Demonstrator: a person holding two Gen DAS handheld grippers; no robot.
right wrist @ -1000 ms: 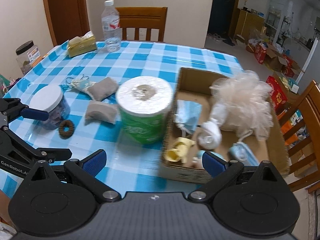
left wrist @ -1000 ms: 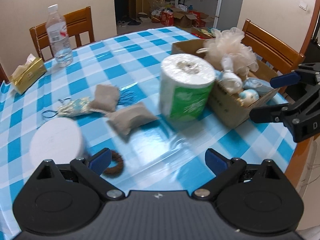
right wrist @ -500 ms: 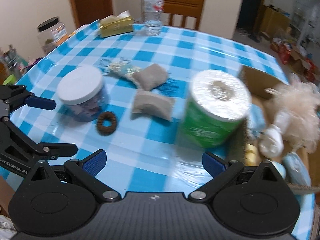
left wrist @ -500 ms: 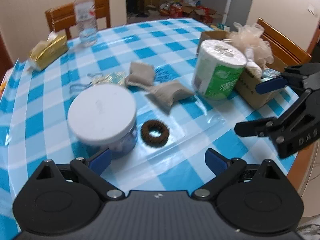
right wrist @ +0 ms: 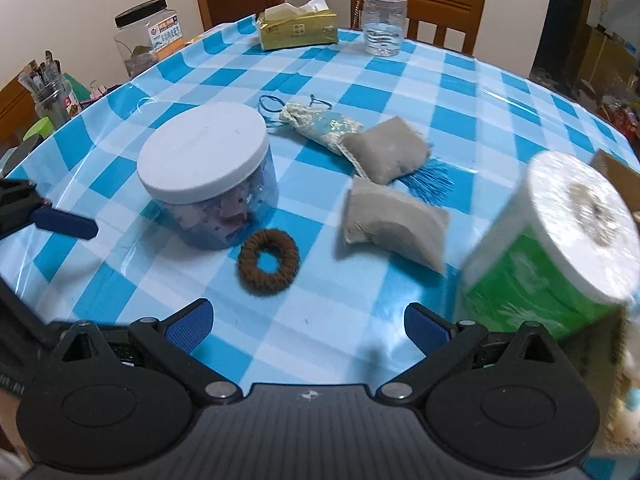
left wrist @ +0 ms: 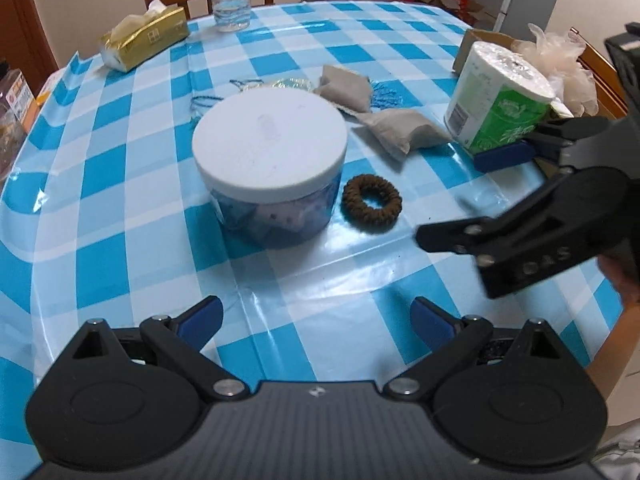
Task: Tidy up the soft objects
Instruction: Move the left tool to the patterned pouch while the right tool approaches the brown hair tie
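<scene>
Both my grippers hung empty with their fingers spread wide: my left gripper (left wrist: pixel 316 318) low in its view, my right gripper (right wrist: pixel 306 322) likewise. Nearest, just above centre in the right view, lay the brown hair tie (right wrist: pixel 268 261), touching nothing, just beside the white-lidded jar (right wrist: pixel 208 172). I judged it the next soft thing to take: come straight down, one finger through or outside the ring, close gently so it doesn't skid on the slick cloth. Beyond lay two grey pouches (right wrist: pixel 394 226), touching each other, and an embroidered sachet (right wrist: pixel 320 127). At right stood the toilet roll (right wrist: pixel 560 248) against the cardboard box (left wrist: pixel 478 46). The blue-checked tablecloth (right wrist: pixel 460 92) was glossy; farther back stood a tissue pack (right wrist: pixel 296 30), a water bottle (right wrist: pixel 384 16) and wooden chairs (right wrist: pixel 444 4).
</scene>
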